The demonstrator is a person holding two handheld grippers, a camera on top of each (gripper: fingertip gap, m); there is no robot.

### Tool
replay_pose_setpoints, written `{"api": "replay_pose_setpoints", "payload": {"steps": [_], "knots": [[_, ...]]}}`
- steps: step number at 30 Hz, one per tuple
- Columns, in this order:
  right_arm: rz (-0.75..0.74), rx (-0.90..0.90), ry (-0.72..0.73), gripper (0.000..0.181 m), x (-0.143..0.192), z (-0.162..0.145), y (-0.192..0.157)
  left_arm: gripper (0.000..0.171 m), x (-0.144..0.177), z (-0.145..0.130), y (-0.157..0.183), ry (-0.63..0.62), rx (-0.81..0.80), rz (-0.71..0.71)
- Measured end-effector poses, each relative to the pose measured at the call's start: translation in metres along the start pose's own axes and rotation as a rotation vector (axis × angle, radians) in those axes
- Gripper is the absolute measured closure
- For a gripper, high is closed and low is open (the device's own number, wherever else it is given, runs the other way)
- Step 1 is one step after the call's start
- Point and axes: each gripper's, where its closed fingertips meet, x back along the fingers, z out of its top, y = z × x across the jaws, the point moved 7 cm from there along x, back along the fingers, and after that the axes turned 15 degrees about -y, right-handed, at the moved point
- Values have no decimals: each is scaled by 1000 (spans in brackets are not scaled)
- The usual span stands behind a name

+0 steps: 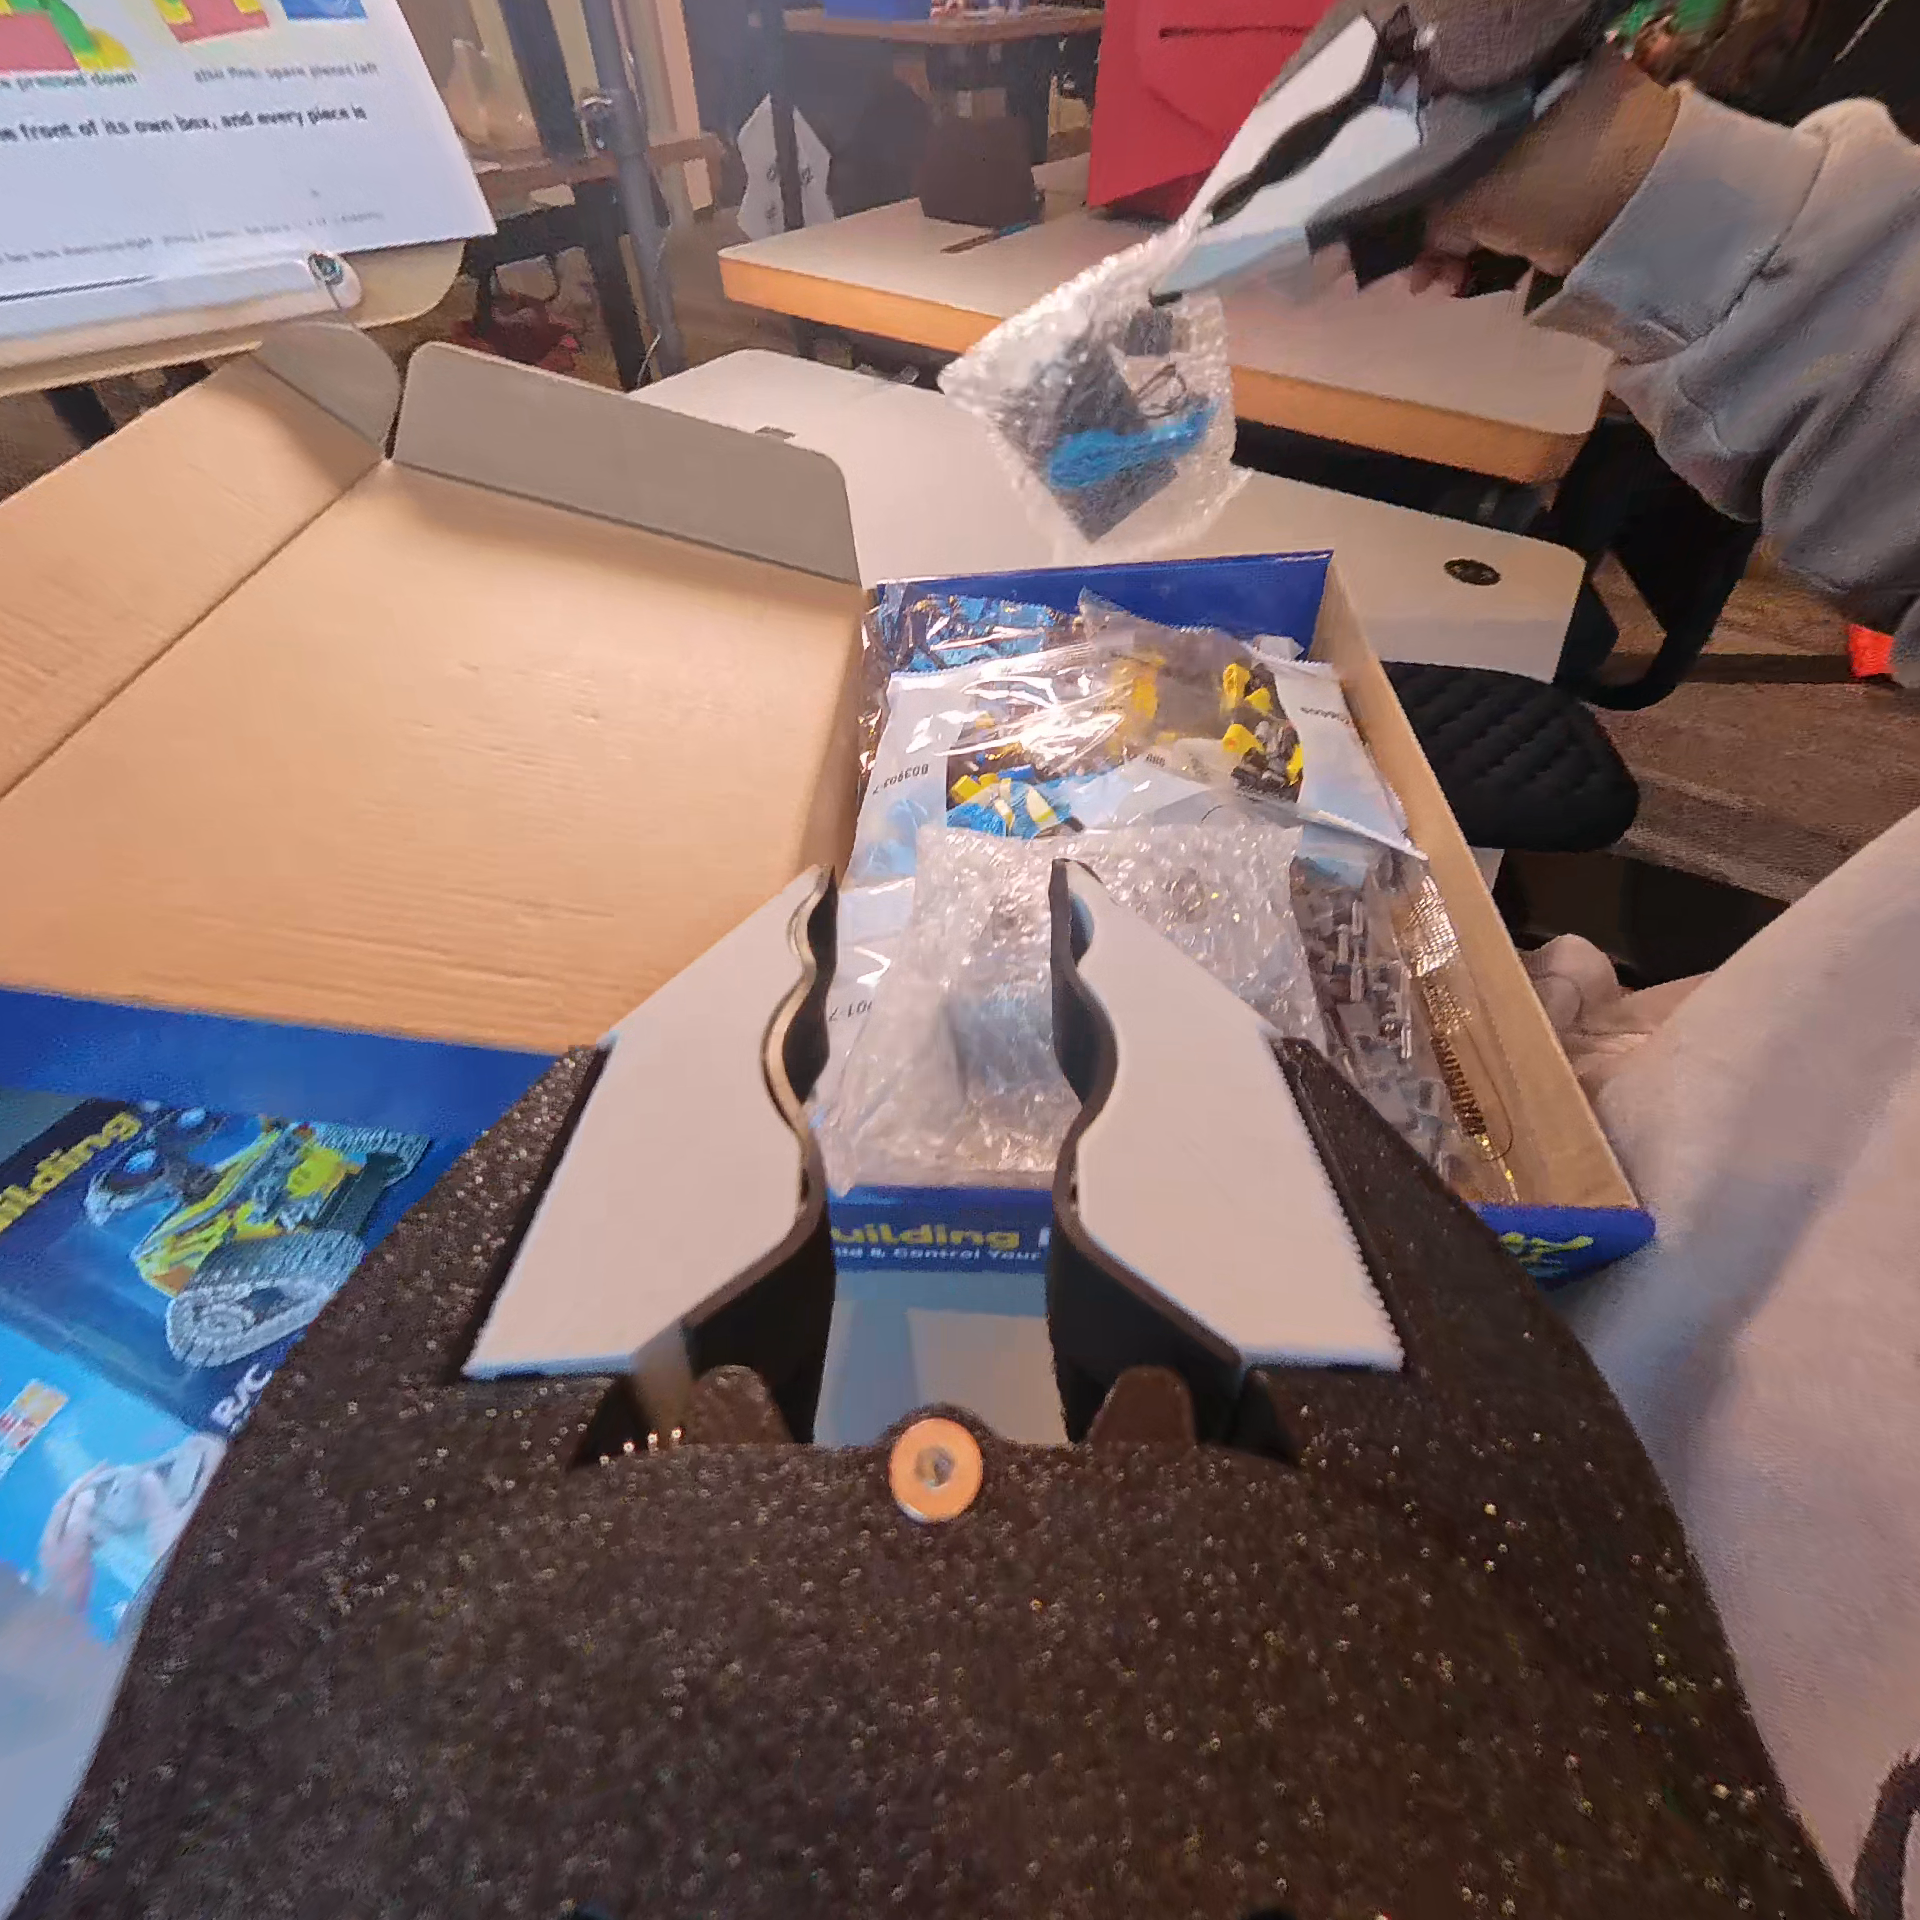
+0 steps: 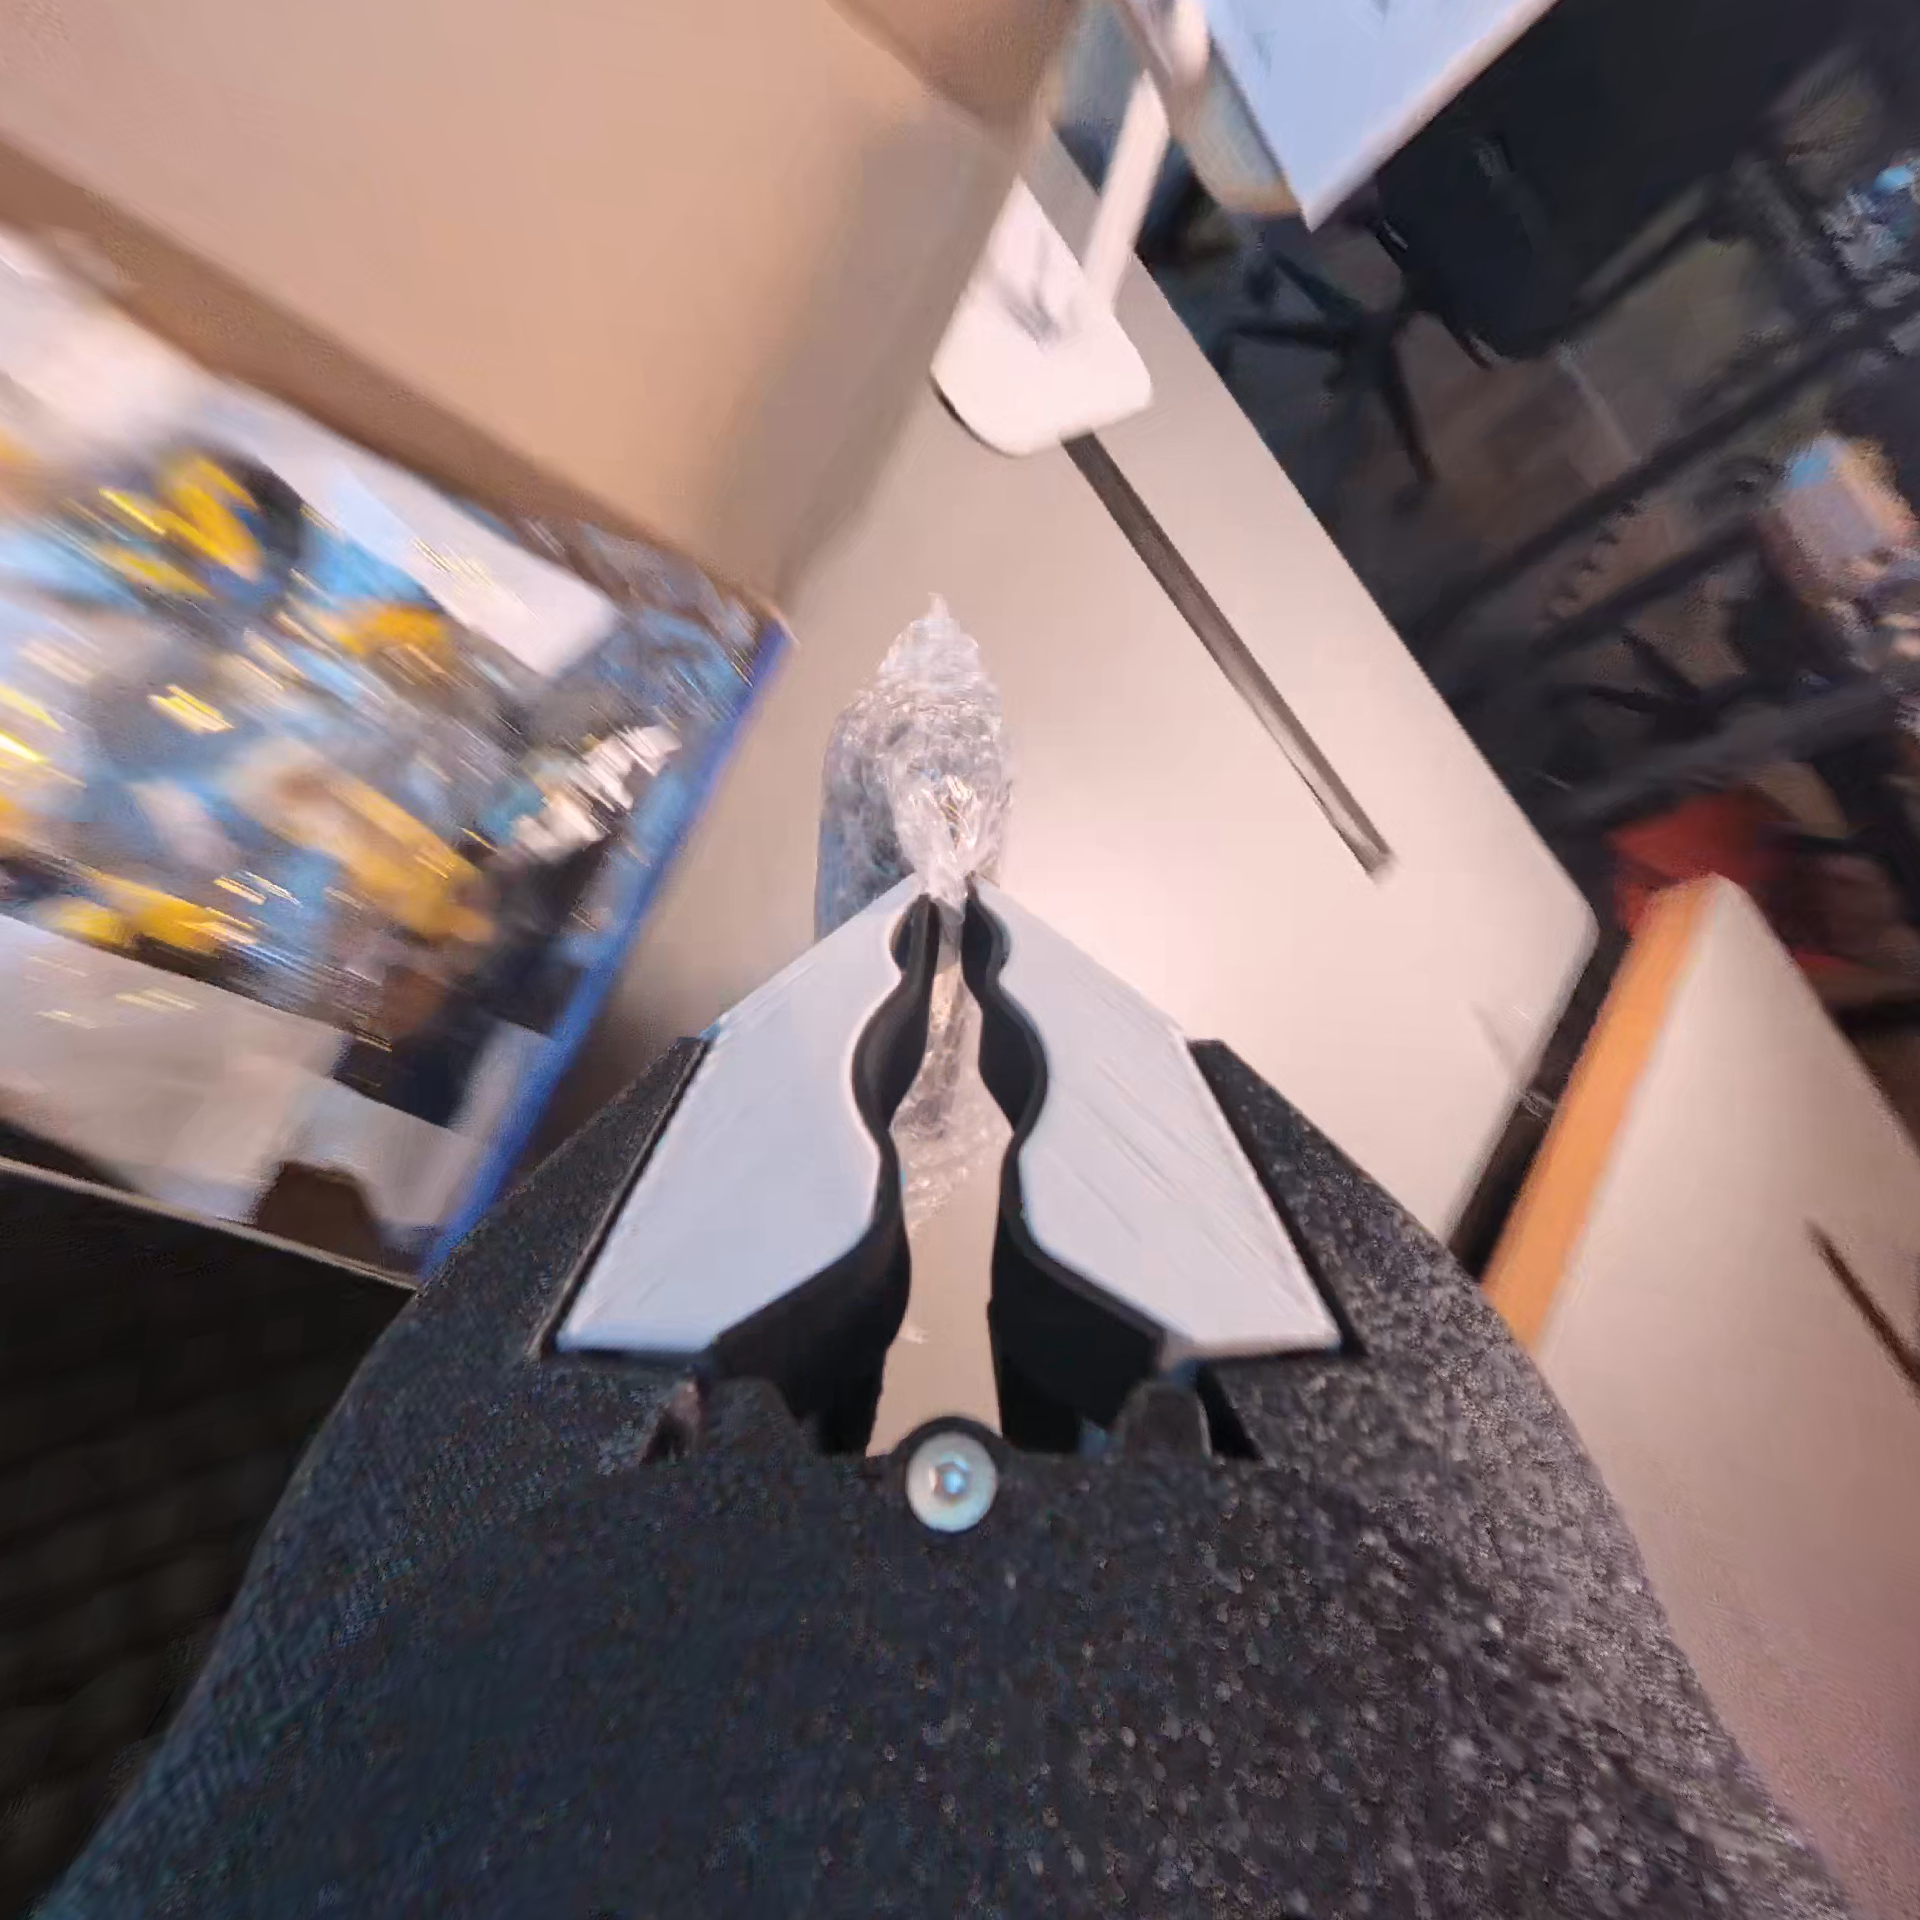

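Currently: right gripper [image 2: 948,902] is pinching a bubble-wrap pouch [image 1: 1101,416] by its top edge, so it is dangling clear above the box's [image 1: 1507,997] far end. Left gripper [image 1: 940,883], jaws parted and empty, is hovering over a second pouch [image 1: 966,1039] lying at the box's near edge.

The left tool [image 1: 940,883] is held low with its fingers spread apart; the right tool [image 1: 1169,281] is raised toward 1 o'clock, angled downward, its fingers pinched nearly together, gripped by a grey-sleeved hand [image 1: 1455,244].

White table [image 1: 935,457] w/ 1 open cardboard box [image 1: 416,727].
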Motion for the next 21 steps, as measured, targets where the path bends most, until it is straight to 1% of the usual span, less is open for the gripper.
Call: {"api": "replay_pose_setpoints", "payload": {"steps": [2, 4, 6, 7, 8, 9, 10, 13, 15, 16, 17, 21], "knots": [[186, -56, 152, 180, 28, 37, -10, 132, -6, 9, 6, 21, -25, -27], [457, -103, 244, 180, 46, 68, -24, 132, -12, 20, 11, 36, -55, -52], [743, -134, 292, 179, 53, 89, -41, 132, -18, 29, 17, 44, -79, -84], [856, -141, 283, 179, 49, 96, -48, 131, -20, 33, 20, 49, -83, -113], [931, -153, 271, 179, 39, 100, -55, 131, -23, 36, 22, 57, -82, -149], [995, -174, 231, 179, 24, 102, -62, 131, -26, 39, 24, 61, -76, -182], [1038, -183, 161, 179, 4, 100, -70, 131, -30, 40, 24, 57, -68, -205], [984, -169, -59, 178, -68, 86, -91, 131, -47, 42, 18, -10, -72, -200], [882, -70, -161, 178, -103, 77, -104, 131, -59, 40, 13, -79, -87, -178], [835, -2, -185, 178, -112, 76, -110, 130, -64, 39, 11, -107, -99, -172], [805, 49, -173, 178, -115, 79, -114, 130, -69, 38, 10, -134, -109, -166], [728, 171, -87, 178, -113, 97, -124, 131, -91, 35, 4, -224, -145, -160]]}}
